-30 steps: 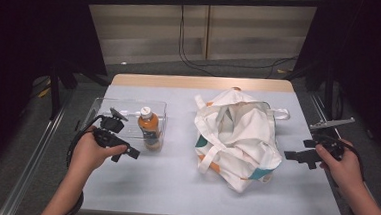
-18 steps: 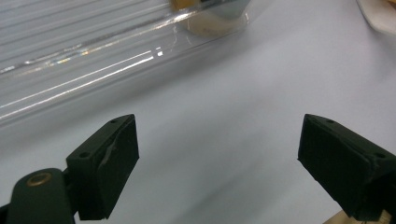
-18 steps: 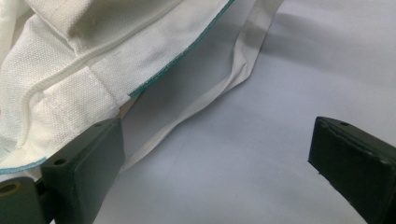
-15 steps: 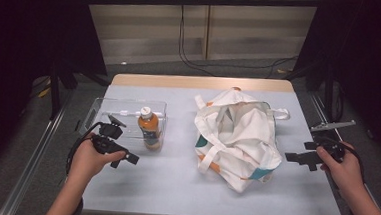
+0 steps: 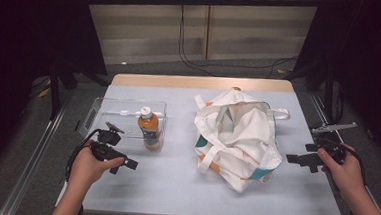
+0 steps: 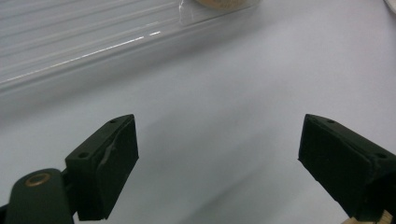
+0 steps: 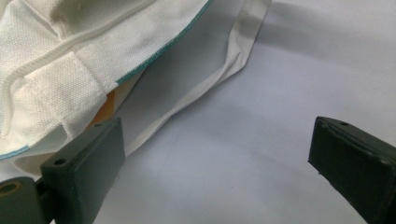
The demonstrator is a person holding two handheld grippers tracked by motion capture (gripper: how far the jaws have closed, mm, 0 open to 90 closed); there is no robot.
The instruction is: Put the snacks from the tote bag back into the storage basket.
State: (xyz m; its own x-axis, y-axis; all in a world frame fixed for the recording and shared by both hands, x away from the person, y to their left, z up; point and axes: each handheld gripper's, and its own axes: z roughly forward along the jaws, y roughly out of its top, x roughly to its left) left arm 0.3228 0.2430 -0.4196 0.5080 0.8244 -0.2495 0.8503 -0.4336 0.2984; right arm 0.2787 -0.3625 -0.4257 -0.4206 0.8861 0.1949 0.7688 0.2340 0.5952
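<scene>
A white tote bag (image 5: 236, 138) with teal and orange patches lies crumpled right of the table's middle. An orange drink bottle (image 5: 149, 127) with a white cap stands upright at the right end of a clear plastic tray (image 5: 108, 110). My left gripper (image 5: 123, 147) is open just in front of the tray, left of the bottle, with nothing between its fingers. In the left gripper view the gripper (image 6: 219, 158) spans bare table, with the tray's wall (image 6: 93, 51) ahead. My right gripper (image 5: 301, 153) is open, right of the bag. In the right gripper view the gripper (image 7: 215, 163) faces the bag's lower edge (image 7: 70, 56).
The table top (image 5: 173, 186) is pale grey with a wooden strip along its far edge. Metal rails run along both sides of the table. One bag handle (image 5: 278, 113) sticks out toward the right edge. Dark curtains and cables lie beyond the table.
Both hands have drifted slightly toward the table's near edge. The left gripper has come away from the tray a little. Bag, bottle and tray have not moved.
</scene>
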